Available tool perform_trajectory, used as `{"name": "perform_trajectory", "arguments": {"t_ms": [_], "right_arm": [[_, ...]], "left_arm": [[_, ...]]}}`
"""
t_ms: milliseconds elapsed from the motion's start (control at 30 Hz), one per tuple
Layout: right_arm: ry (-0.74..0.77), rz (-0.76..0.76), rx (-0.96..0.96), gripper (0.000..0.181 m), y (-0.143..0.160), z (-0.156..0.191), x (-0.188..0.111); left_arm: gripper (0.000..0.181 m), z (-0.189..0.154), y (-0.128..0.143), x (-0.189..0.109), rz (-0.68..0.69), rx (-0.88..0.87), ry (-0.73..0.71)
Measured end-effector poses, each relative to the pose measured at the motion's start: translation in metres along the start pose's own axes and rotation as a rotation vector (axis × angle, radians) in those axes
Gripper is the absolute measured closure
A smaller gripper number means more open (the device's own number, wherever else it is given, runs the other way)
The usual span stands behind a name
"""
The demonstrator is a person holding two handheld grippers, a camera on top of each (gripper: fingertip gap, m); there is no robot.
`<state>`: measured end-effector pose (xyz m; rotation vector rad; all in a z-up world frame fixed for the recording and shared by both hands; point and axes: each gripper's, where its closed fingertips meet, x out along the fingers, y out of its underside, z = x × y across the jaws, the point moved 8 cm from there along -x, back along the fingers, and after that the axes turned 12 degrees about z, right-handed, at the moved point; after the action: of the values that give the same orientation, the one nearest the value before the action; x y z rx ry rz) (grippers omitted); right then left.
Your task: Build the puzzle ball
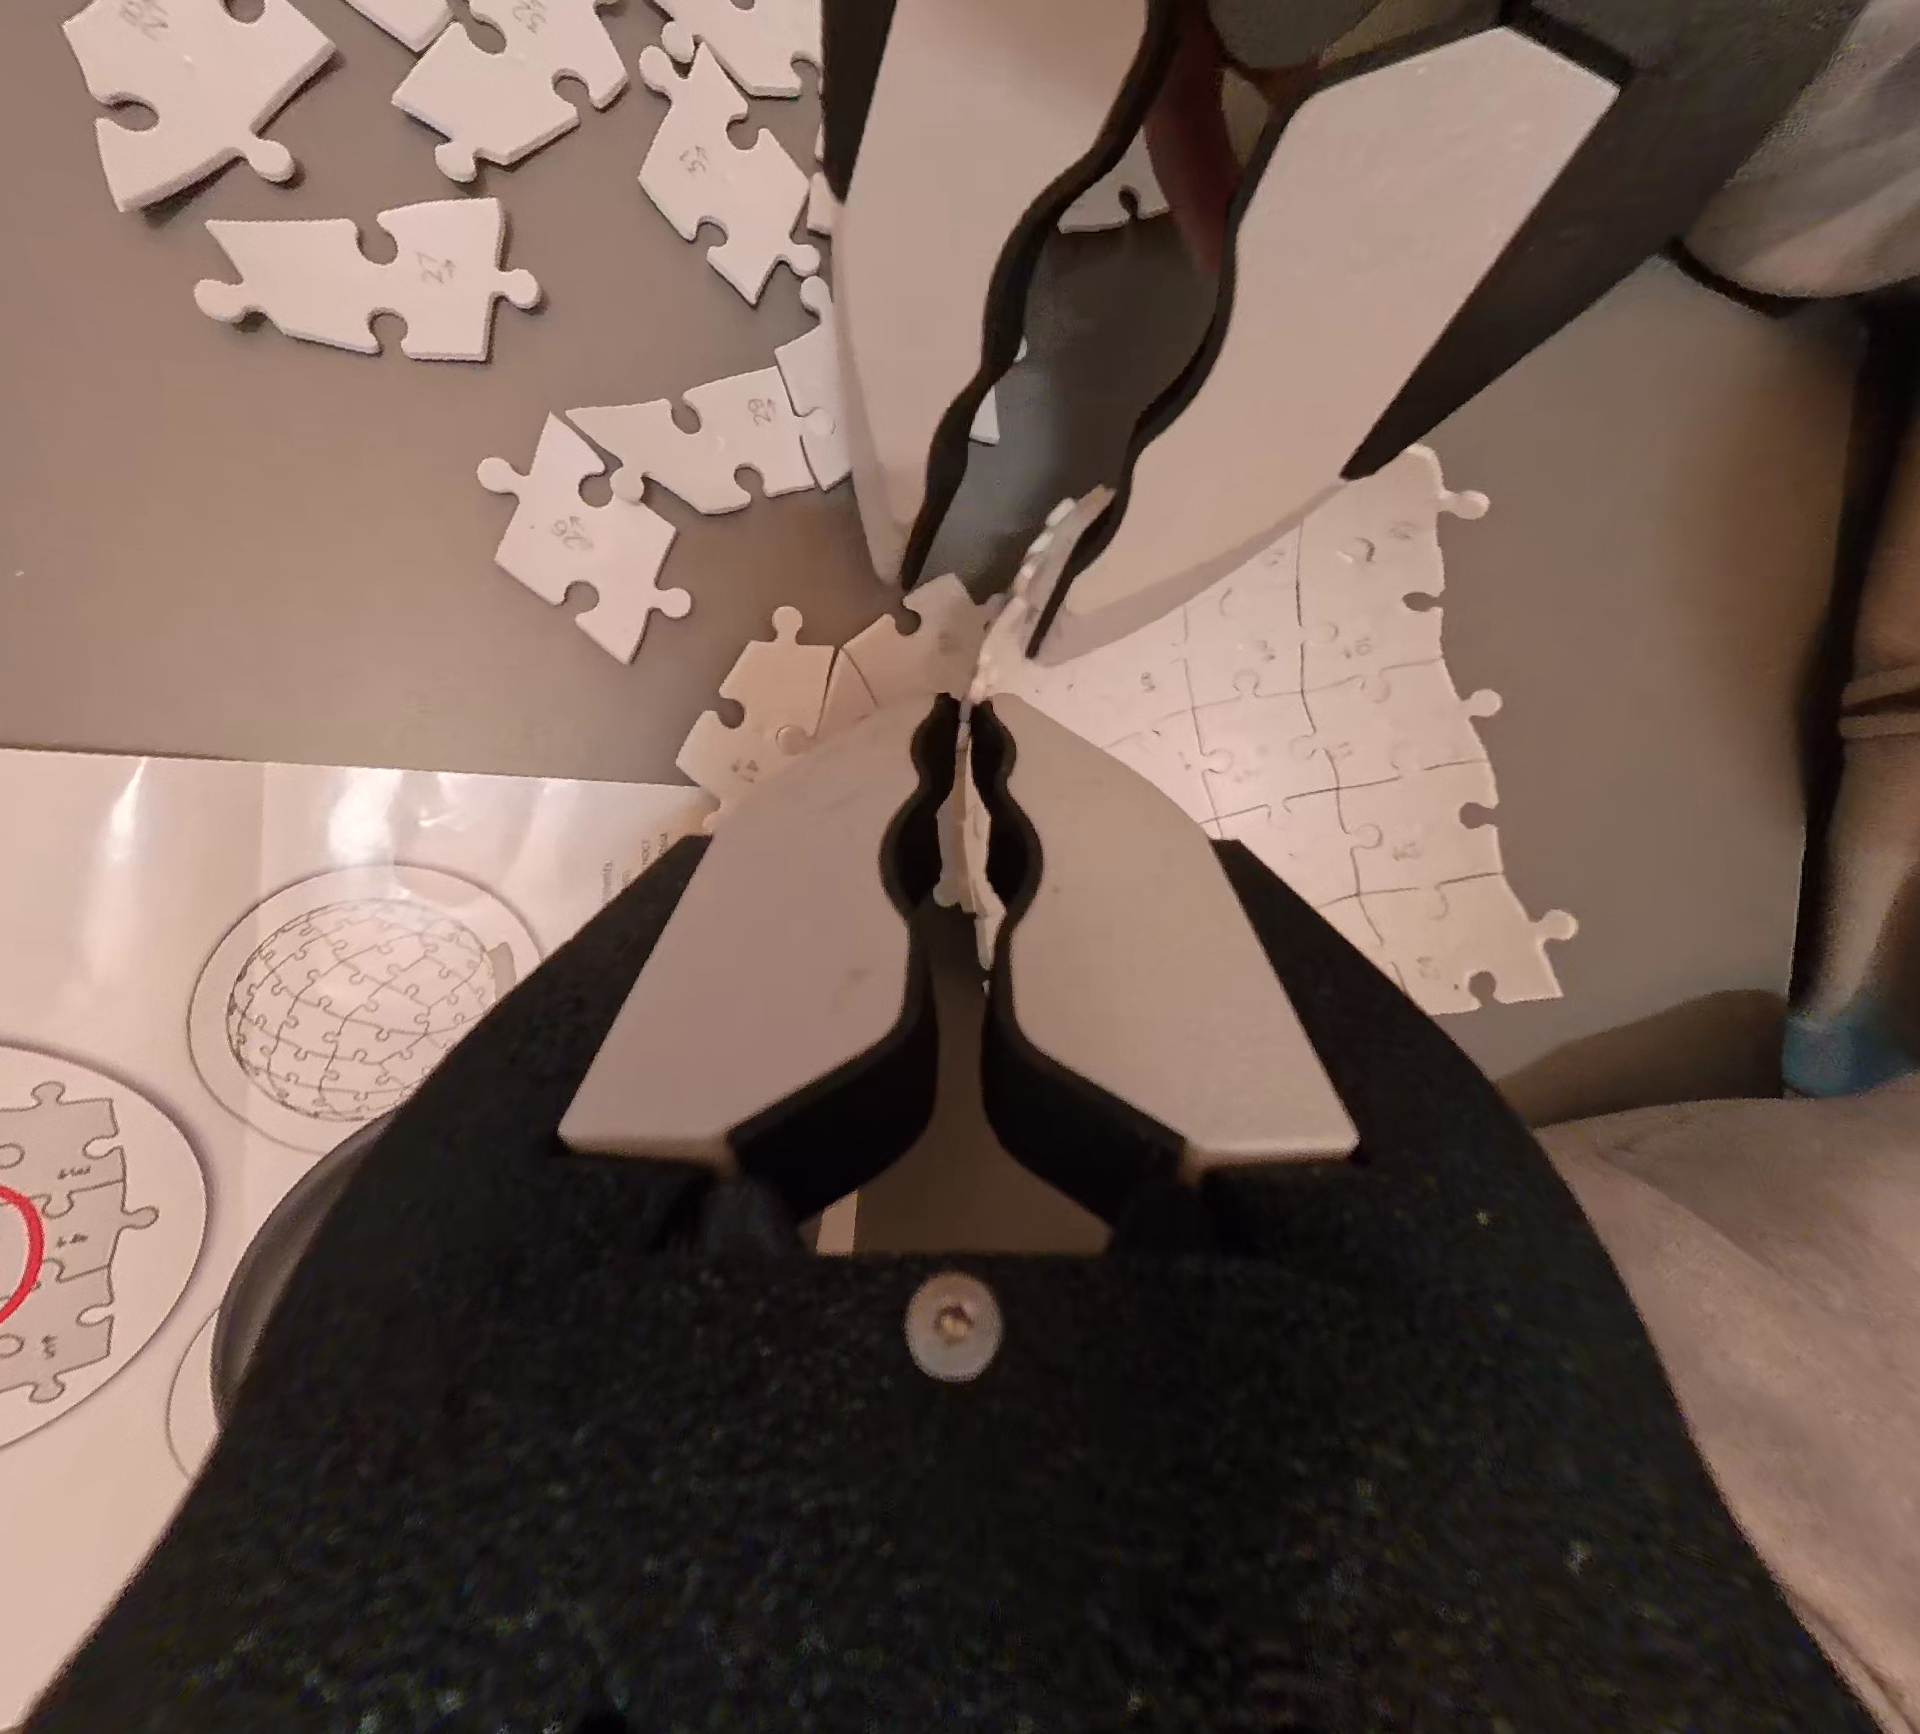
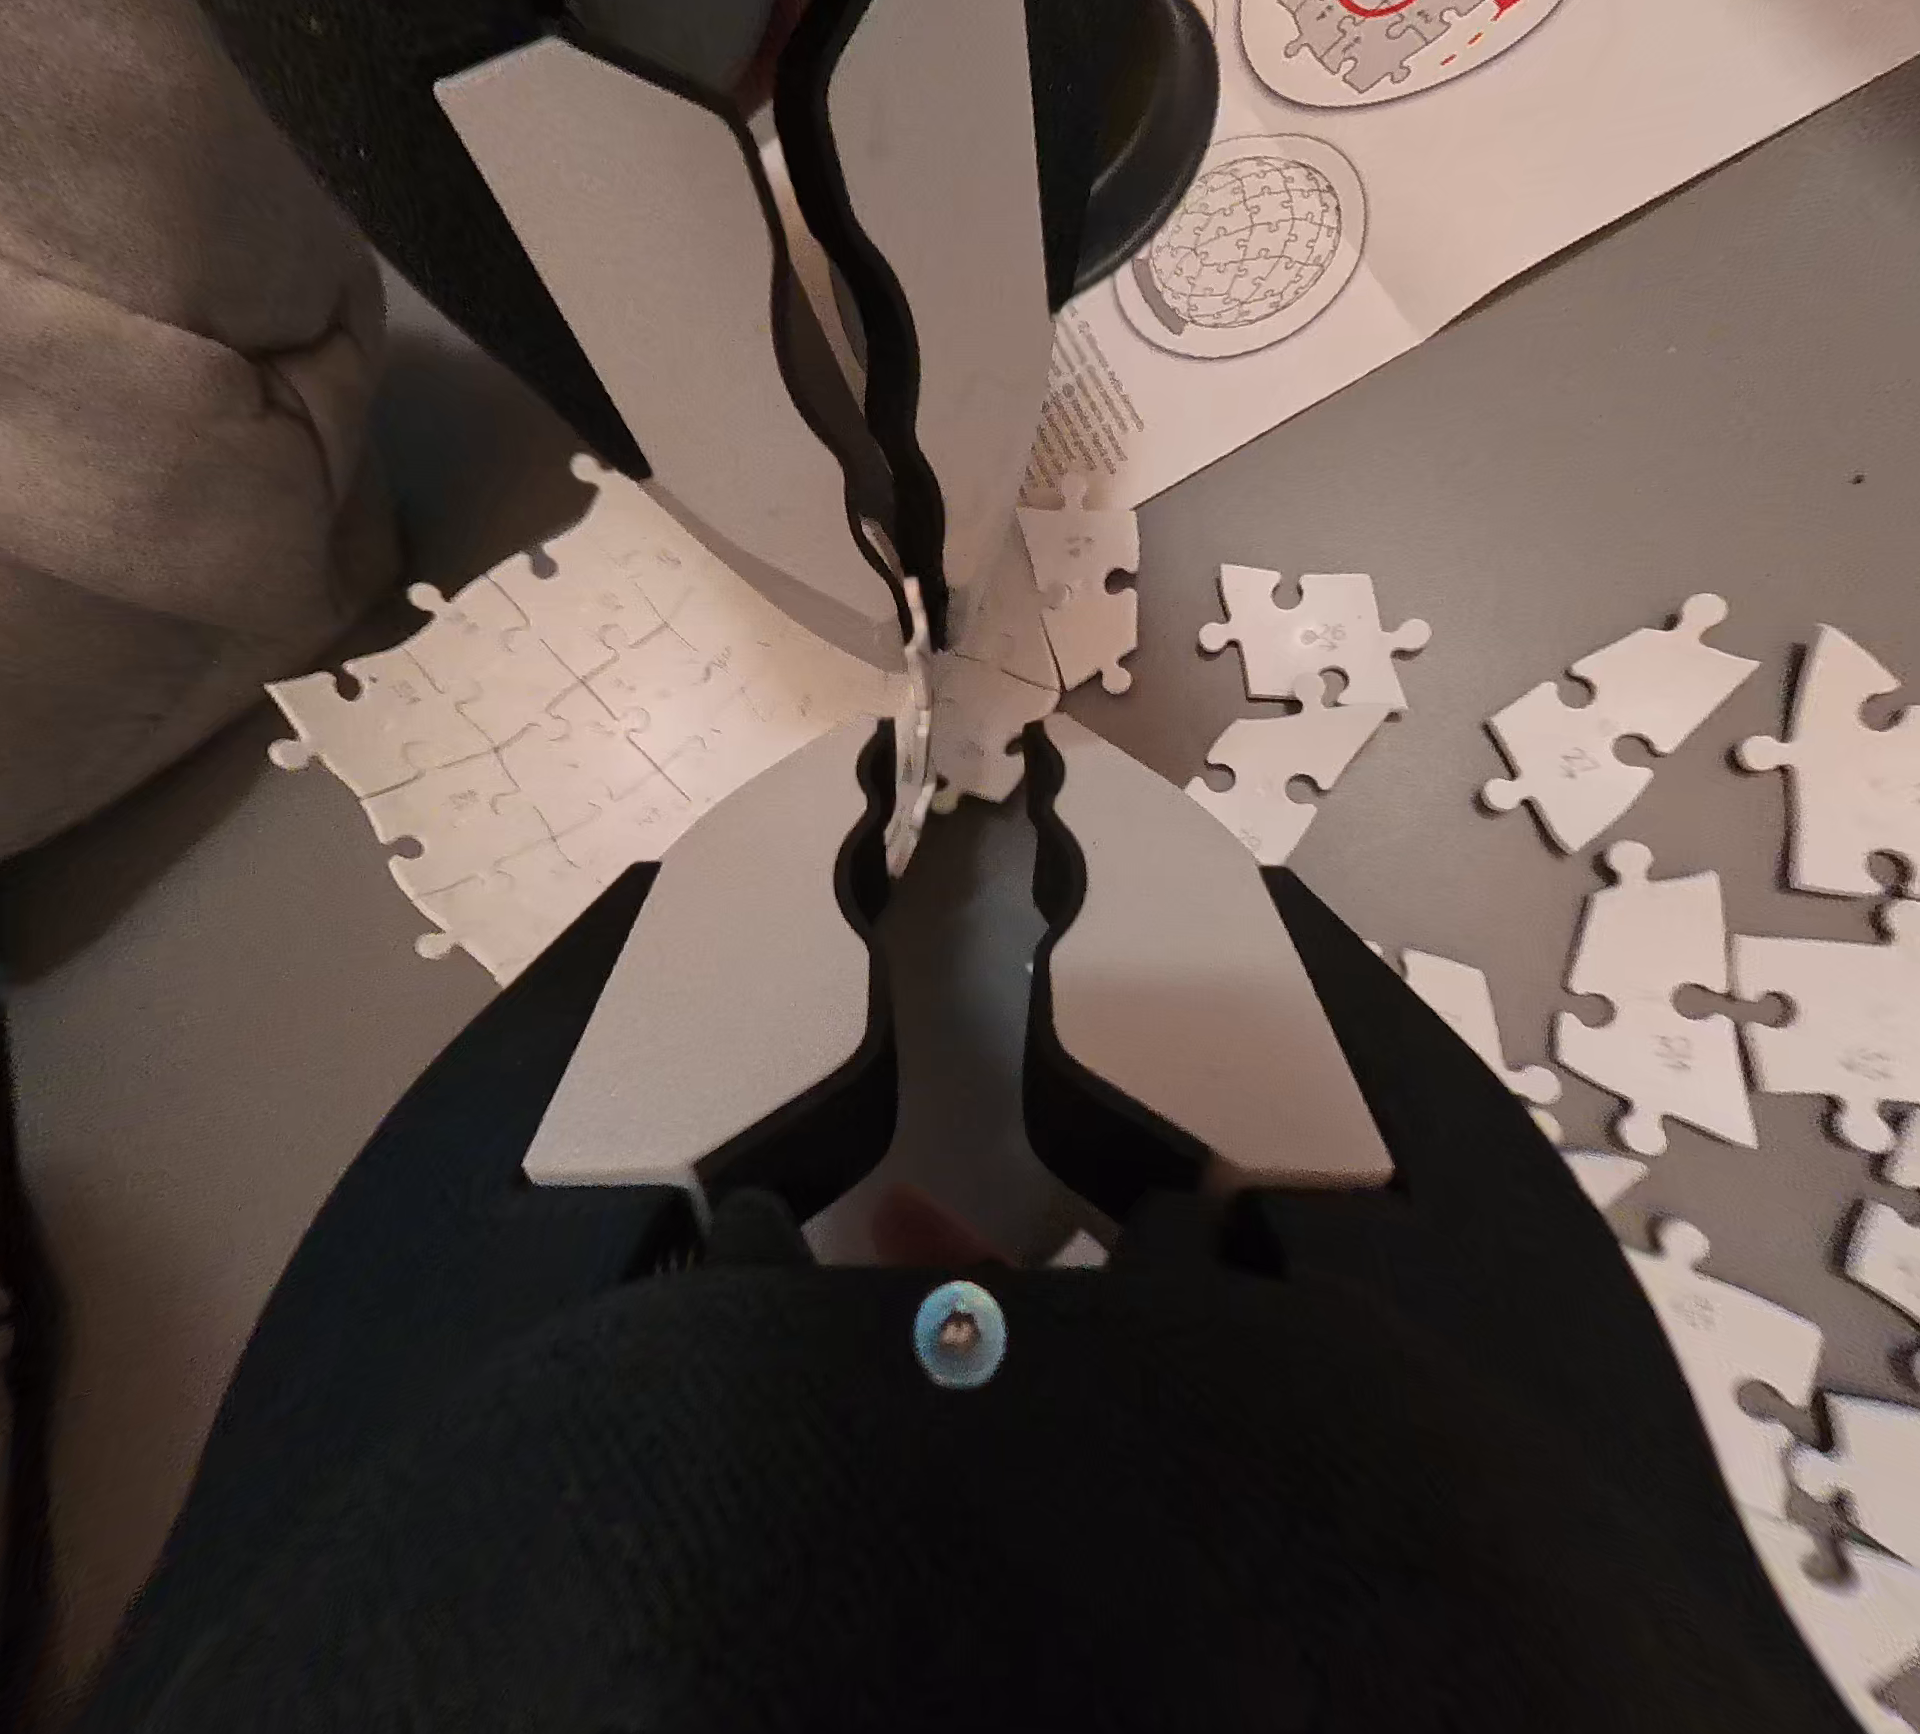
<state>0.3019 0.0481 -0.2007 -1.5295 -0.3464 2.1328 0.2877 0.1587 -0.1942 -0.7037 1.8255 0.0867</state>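
Note:
A curved white assembled puzzle section [image 1: 1330,749] is held above the grey table; it also shows in the right wrist view [image 2: 540,728]. My left gripper [image 1: 961,713] is shut on the section's edge, and it enters the right wrist view [image 2: 920,635] from the top. My right gripper [image 2: 961,734] faces it tip to tip and is closed on a white puzzle piece [image 2: 977,749] at that same edge. A short strip of joined pieces [image 1: 779,708] fans out beside the tips. The join itself is hidden by the fingers.
Several loose white pieces [image 1: 416,282] lie on the grey table [image 1: 260,541], also seen in the right wrist view [image 2: 1309,635]. A printed instruction sheet [image 2: 1455,230] lies nearby with a dark round stand [image 2: 1164,84] on it. Grey fabric [image 2: 156,437] borders the table. My two grippers' fingertips are within a few centimetres of each other.

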Motion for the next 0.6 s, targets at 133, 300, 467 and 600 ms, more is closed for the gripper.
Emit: {"name": "perform_trajectory", "arguments": {"t_ms": [133, 300, 467, 600], "right_arm": [[-0.086, -0.037, 0.032, 0.164, -0.0004, -0.0004, 0.0004], [-0.106, 0.019, 0.067, 0.165, 0.0043, -0.0027, 0.0045], [-0.159, 0.038, 0.061, 0.176, 0.0021, -0.0027, 0.0051], [-0.144, 0.049, 0.036, 0.176, 0.001, -0.0021, 0.0049]], "left_arm": [[0.178, -0.0011, -0.0006, -0.0002, 0.004, -0.001, -0.007], [0.178, -0.0017, -0.0015, -0.0001, 0.018, -0.024, -0.011], [0.178, -0.0044, -0.0025, -0.002, 0.035, -0.05, -0.029], [0.178, -0.0042, -0.0021, -0.0021, 0.034, -0.065, -0.024]]}}
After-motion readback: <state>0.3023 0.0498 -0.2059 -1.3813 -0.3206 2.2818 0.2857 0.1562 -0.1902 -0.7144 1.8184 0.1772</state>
